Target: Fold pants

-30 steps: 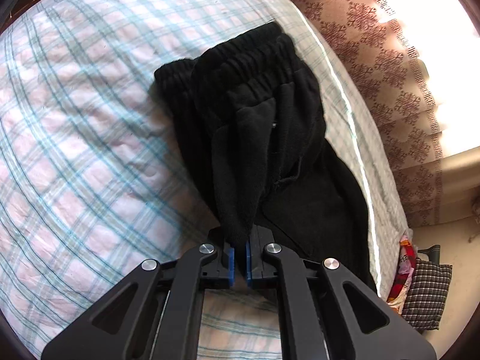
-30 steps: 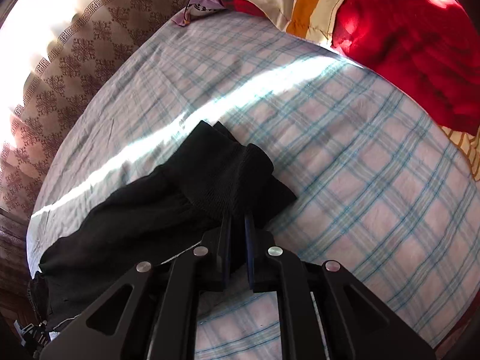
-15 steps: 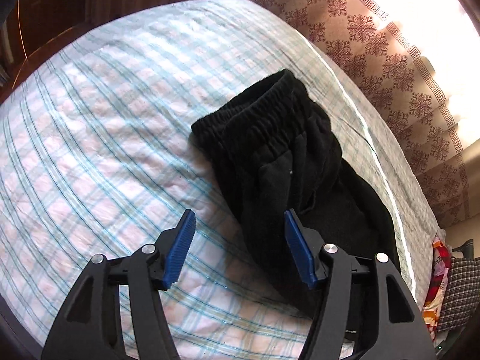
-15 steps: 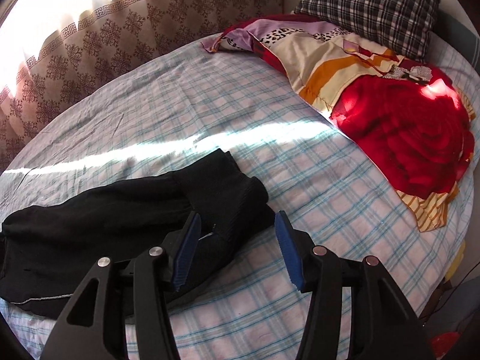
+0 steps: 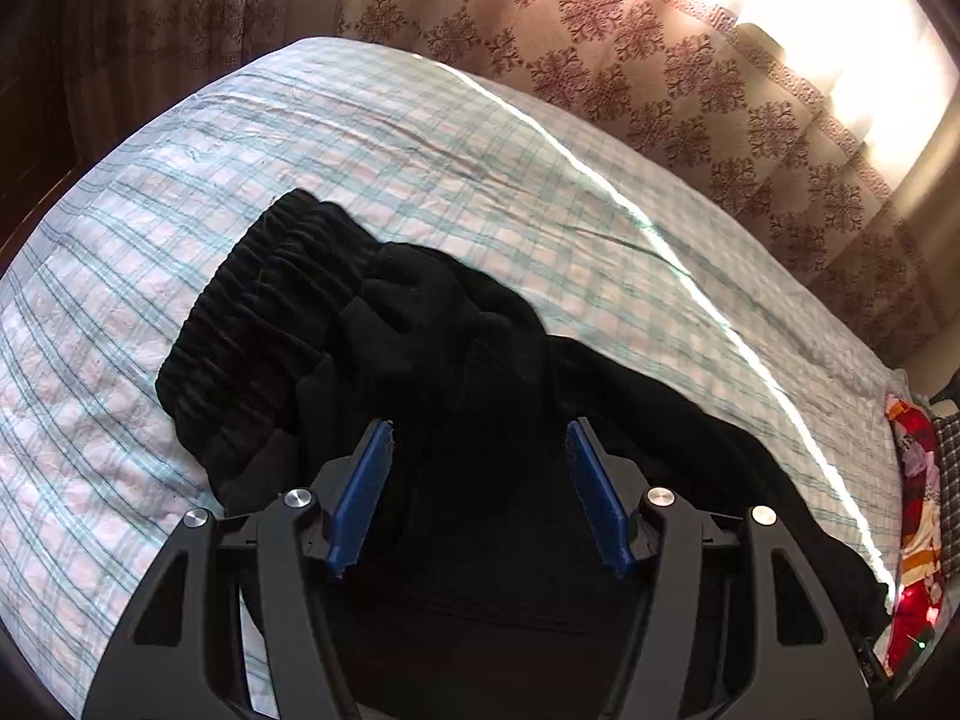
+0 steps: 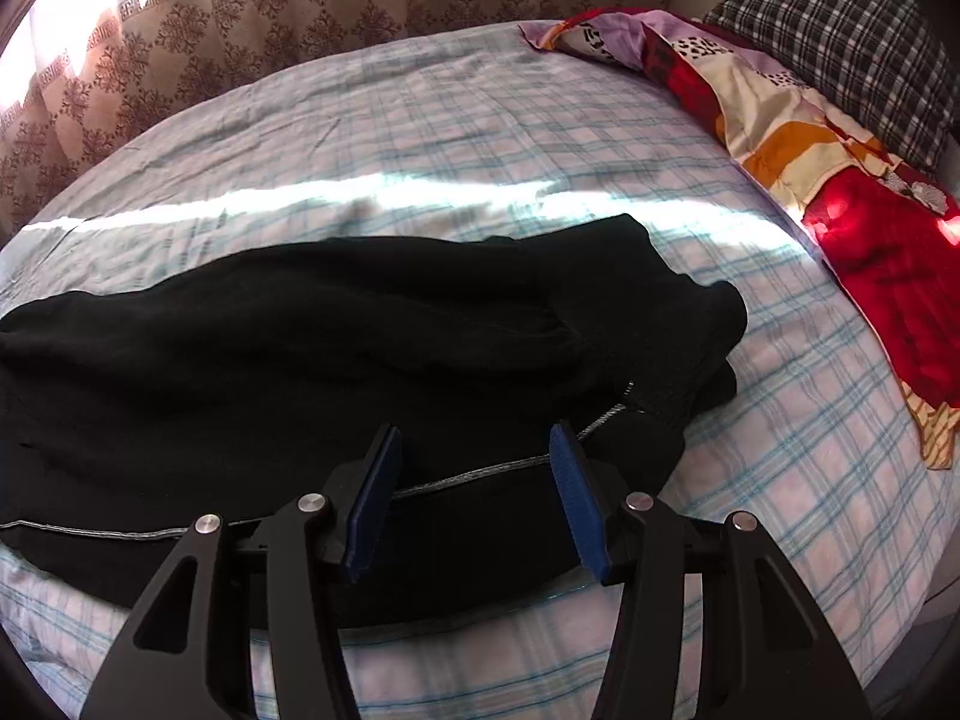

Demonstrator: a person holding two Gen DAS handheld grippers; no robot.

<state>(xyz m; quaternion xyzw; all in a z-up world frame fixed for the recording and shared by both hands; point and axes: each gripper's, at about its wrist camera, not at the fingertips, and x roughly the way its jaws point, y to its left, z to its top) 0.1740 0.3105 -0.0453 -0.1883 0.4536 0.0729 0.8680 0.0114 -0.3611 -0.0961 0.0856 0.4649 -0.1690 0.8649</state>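
Pants [image 5: 432, 396]: where the checked bed sheet [image 5: 420, 138] spreads, lying lengthwise along the sunlit strip, waistband toward the bed's dark end, cuffs toward the pillow [image 6: 852, 30].
Left gripper [image 5: 477, 495]: jaws apart, just narrowed slightly, hovering over the hip area, gripping nothing.
Right gripper [image 6: 474, 501]: jaws apart, above the legs, empty.
Left view only: gathered waistband.
Right view only: ribbed cuffs, grey seam, red blanket [image 6: 888, 276].

Window glare through curtain [image 5: 660, 78]; sun stripe across bed [image 6: 420, 192]; fisheye-bent edges.
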